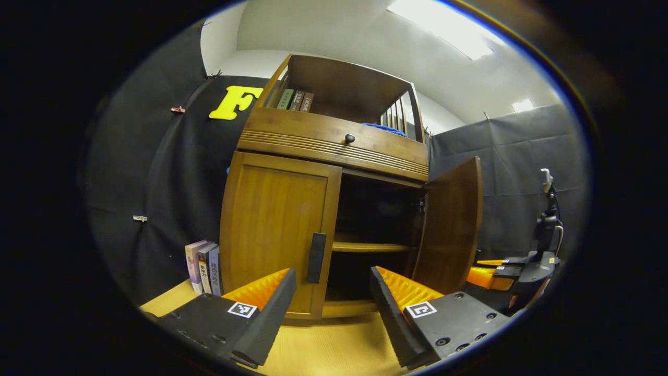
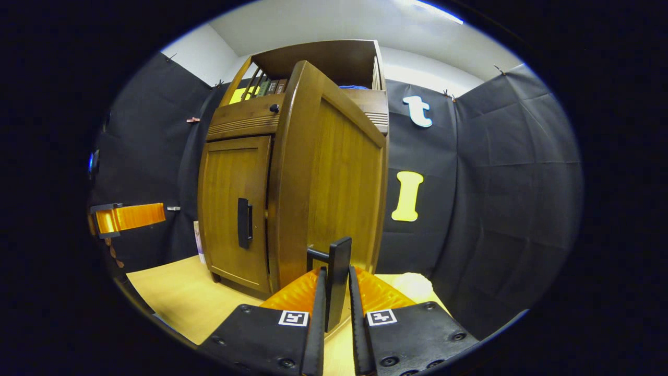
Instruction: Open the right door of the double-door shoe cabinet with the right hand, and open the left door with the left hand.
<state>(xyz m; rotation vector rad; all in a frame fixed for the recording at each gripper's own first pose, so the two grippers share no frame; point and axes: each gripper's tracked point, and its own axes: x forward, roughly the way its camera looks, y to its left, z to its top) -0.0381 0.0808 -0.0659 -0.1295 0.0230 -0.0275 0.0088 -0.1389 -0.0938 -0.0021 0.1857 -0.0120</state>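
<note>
My right gripper (image 2: pixel 334 308) has its two fingers pressed together on the right door's handle (image 2: pixel 338 277), the dark upright bar standing between them and rising just above the tips. Directly behind that bar is the right door (image 2: pixel 323 183), swung well out from the shoe cabinet (image 2: pixel 245 120) so that I look along its outer face and leading edge. In the left gripper view the same door (image 1: pixel 451 224) hangs open far to the right of my left fingers, with the dark interior and a shelf (image 1: pixel 368 246) exposed beside it. I judge the first half of the task done, or very nearly.

My left gripper (image 1: pixel 331 292) is spread wide and holds nothing. Just ahead and slightly left of the midpoint between its fingers sits the left door's handle (image 1: pixel 316 257), near but not yet between the tips. The left door (image 1: pixel 276 230) behind it lies flush in its frame, so it is still closed; the right gripper view shows that door (image 2: pixel 232 209) shut as well, off to the left of my clamped fingers.

What remains, as I read it: get the left fingers around that handle, close them and pull the door open. A row of books (image 1: pixel 203 266) stands on the floor to the left of the cabinet, on the side where the left door would swing, which I'd keep an eye on.
</note>
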